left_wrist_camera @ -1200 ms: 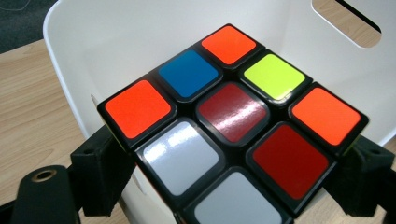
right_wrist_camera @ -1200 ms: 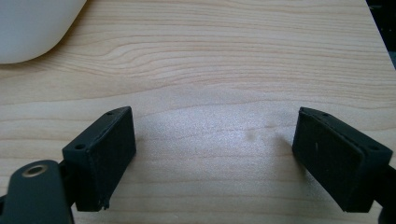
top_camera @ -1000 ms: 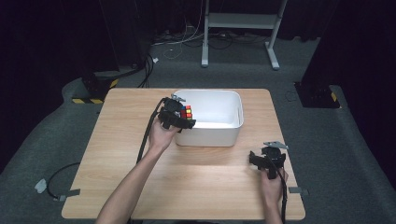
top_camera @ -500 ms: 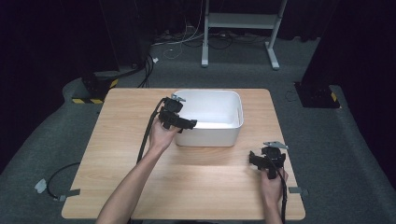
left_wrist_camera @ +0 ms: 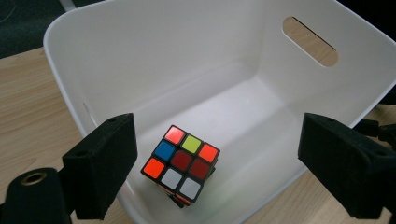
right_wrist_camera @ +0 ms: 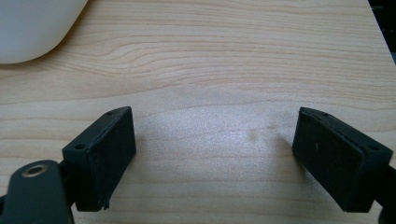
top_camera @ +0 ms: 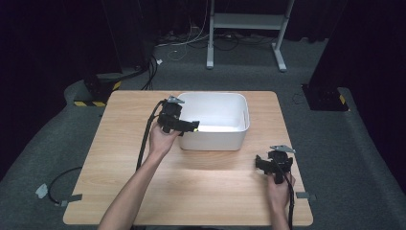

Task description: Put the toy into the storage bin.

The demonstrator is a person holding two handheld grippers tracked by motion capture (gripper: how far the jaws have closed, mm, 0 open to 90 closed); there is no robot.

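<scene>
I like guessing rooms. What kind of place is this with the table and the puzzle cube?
Probably a lab or studio for recording hand tasks: one wooden table on grey carpet, dark curtains all round, cables on the floor behind, and a metal stand.

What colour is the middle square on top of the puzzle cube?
Dark red, on the puzzle cube; left gripper view.

Shows a multicoloured puzzle cube resting on the floor of a white plastic tub with an oval handle slot in its far wall, near the closest corner. Frames it between the spread black foam-padded jaws of the left gripper, apart from both pads. Reveals light wooden tabletop outside the tub.
</scene>
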